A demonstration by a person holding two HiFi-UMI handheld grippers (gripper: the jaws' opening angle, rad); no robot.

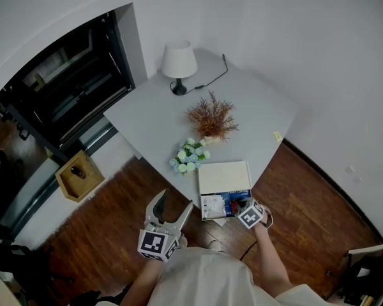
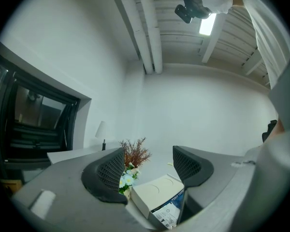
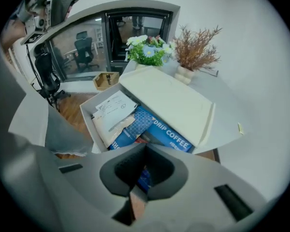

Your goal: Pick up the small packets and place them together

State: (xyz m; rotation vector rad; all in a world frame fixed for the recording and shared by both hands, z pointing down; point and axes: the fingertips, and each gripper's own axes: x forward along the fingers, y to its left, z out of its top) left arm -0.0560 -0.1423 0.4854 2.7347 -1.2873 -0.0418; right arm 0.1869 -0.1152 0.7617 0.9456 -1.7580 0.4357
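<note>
A white box (image 1: 207, 208) stands at the table's near edge, its cream lid (image 1: 225, 177) slid back over the far half. Its open front half holds blue drip-coffee packets (image 3: 166, 134) and a white printed packet (image 3: 113, 108). My right gripper (image 1: 244, 210) is at the box's front right corner. In the right gripper view its jaws (image 3: 144, 170) are shut on a small blue packet (image 3: 144, 179), with a brownish strip showing below the pads. My left gripper (image 1: 175, 199) hangs open over the floor left of the box, with nothing between its fingers (image 2: 111, 170).
On the grey table (image 1: 147, 116) stand a white lamp (image 1: 179, 62), a dried brown plant (image 1: 212, 118) and a small flower bunch (image 1: 190, 156) just behind the box. A small yellow scrap (image 1: 277, 136) lies at the table's right edge. A wooden crate (image 1: 78, 174) sits on the floor at left.
</note>
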